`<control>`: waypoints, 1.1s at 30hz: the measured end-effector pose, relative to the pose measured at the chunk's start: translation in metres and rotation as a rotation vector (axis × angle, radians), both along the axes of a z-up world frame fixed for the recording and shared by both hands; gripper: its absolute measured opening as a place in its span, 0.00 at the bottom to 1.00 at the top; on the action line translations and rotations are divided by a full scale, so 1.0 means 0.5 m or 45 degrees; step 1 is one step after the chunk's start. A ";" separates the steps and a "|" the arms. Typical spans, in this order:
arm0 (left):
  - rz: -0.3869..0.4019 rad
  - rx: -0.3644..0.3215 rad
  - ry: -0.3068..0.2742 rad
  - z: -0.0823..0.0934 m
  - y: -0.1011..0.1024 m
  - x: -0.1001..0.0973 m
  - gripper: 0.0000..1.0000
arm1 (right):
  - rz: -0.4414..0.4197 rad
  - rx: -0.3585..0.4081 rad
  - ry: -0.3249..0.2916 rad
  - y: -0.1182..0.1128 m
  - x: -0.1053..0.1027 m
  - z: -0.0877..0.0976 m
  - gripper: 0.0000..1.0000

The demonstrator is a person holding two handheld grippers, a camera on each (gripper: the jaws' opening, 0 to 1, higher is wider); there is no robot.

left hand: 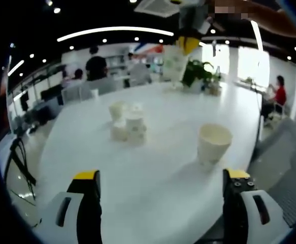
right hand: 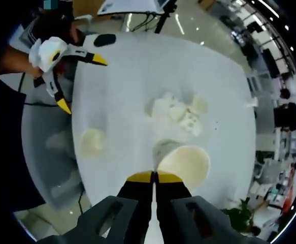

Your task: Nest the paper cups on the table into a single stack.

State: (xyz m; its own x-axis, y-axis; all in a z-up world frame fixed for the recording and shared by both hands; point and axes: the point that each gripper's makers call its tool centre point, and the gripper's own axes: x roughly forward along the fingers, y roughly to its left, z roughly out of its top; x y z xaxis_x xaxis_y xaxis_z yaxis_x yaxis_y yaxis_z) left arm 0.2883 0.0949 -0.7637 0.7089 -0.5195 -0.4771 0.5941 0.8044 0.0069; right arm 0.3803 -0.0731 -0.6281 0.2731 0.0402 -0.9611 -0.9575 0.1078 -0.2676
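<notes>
Jaws of right gripper (right hand: pixel 155 176) hide the held cup's (right hand: pixel 184 161) rim.

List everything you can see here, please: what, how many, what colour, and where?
table: one, white, under everything.
cup cluster: several, white, mid-table; exact count unclear.
lone cup: one, cream, upright, nearer the left gripper, apart from the cluster.
held cup: one, cream, pinched at the rim by the right gripper, above the table.
plant: one, green, at the far table edge.
people: several, in the room beyond the table.
left gripper: yellow-tipped jaws wide apart, low over the table.
right gripper: yellow-tipped jaws closed on the held cup's rim.
</notes>
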 end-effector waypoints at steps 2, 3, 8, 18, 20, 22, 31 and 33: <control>-0.016 0.013 -0.005 -0.001 -0.004 -0.001 0.98 | 0.003 0.006 0.001 0.003 -0.005 0.001 0.00; -0.023 0.018 -0.008 -0.001 -0.007 -0.002 0.98 | 0.000 0.013 0.006 0.006 -0.008 0.000 0.00; -0.030 0.016 0.011 -0.006 -0.008 -0.004 0.98 | 0.036 0.006 0.010 0.012 -0.028 -0.009 0.00; -0.026 0.042 0.021 -0.011 -0.005 -0.005 0.98 | 0.084 0.008 0.028 0.025 -0.071 -0.016 0.00; -0.028 0.044 0.021 -0.011 -0.006 -0.004 0.98 | 0.091 0.013 0.039 0.028 -0.083 -0.013 0.00; -0.036 0.051 0.017 -0.011 -0.007 -0.005 0.98 | 0.117 0.005 0.033 0.031 -0.090 -0.012 0.00; -0.045 0.059 0.014 -0.012 -0.008 -0.007 0.98 | 0.135 -0.002 0.045 0.038 -0.108 -0.012 0.00; -0.053 0.069 0.018 -0.014 -0.009 -0.009 0.98 | 0.134 -0.006 0.046 0.037 -0.112 -0.011 0.00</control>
State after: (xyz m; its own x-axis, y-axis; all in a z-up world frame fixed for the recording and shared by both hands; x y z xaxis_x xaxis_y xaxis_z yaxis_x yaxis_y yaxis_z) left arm 0.2840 0.0906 -0.7707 0.6803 -0.5215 -0.5150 0.6274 0.7776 0.0413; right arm 0.3245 -0.0547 -0.6337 0.2332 0.0619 -0.9705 -0.9724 0.0052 -0.2333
